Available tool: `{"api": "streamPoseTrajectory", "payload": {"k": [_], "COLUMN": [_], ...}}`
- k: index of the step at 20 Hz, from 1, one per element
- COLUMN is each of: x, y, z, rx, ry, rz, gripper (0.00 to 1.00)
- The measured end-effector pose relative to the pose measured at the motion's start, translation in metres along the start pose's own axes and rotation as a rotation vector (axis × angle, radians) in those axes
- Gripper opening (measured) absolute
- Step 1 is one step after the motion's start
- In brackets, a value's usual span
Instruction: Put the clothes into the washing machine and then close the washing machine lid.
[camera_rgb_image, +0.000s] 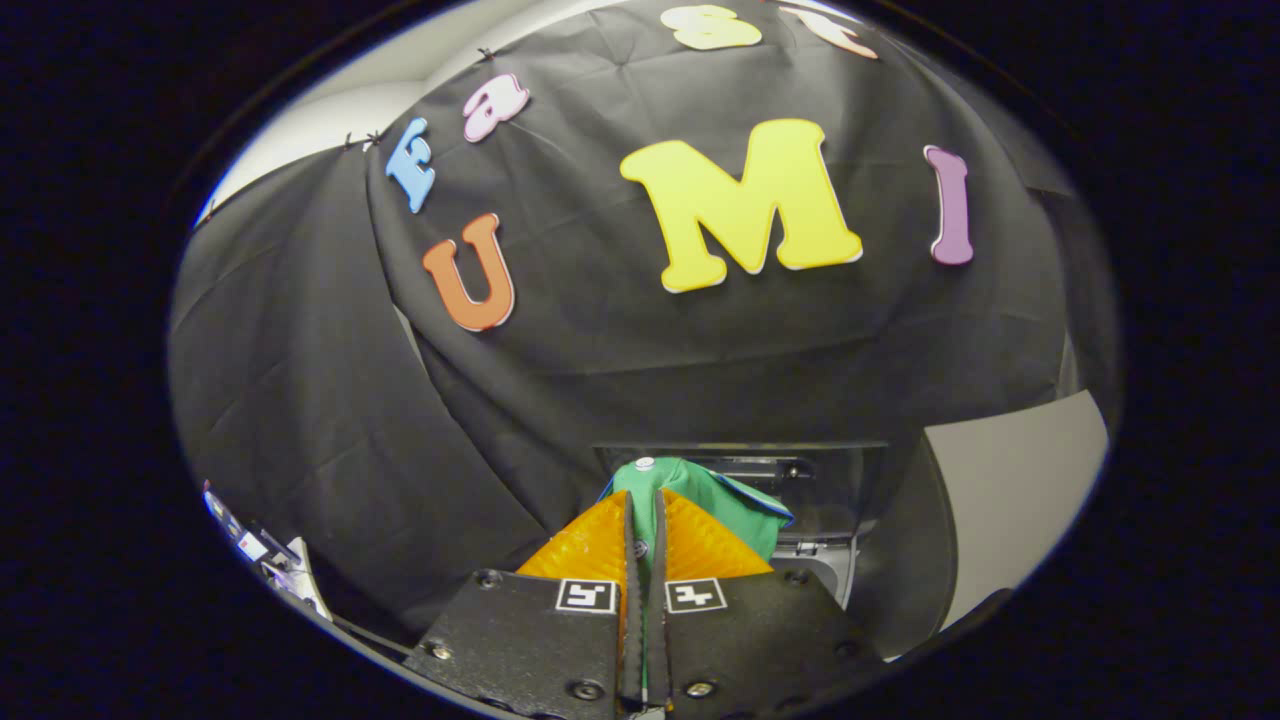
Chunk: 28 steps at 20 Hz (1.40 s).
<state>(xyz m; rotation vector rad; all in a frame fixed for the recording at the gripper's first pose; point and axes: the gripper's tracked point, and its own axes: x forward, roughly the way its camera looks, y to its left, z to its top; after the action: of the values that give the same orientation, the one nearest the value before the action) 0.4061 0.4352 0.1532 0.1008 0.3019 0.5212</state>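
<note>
A green garment (690, 492) with a white snap button is pinched between the fingertips of my gripper (645, 502), which is shut on it. The cloth bunches up above the tips and hangs off to their right. Just beyond and below it sits the washing machine (822, 560), small and grey. Its raised dark lid (830, 460) stands behind the garment against the black cloth wall. The drum opening is mostly hidden by the fingers and the cloth.
Black cloth walls stand close behind and to the left. A pale grey panel (1010, 500) rises to the right of the machine. Some small items (255, 545) lie at the far left edge.
</note>
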Motion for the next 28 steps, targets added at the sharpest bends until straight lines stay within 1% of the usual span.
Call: {"api": "streamPoseTrajectory", "payload": {"k": [8,15,19,21,24,28], "x": [0.076,0.118,0.132,0.135,0.134,0.138], "y": [-0.041,-0.061,-0.067,-0.071,-0.071,-0.079], "z": [-0.073,-0.137,-0.169,-0.178,-0.185,-0.185], "rx": [0.031,0.048,0.074,0.079,0.118,0.12], "ry": [0.196,0.344,0.419,0.456,0.49,0.495], "rz": [-0.066,-0.123,-0.144,-0.159,-0.175,-0.194], "gripper": [0.05,0.05,0.05,0.05,0.05,0.05]}}
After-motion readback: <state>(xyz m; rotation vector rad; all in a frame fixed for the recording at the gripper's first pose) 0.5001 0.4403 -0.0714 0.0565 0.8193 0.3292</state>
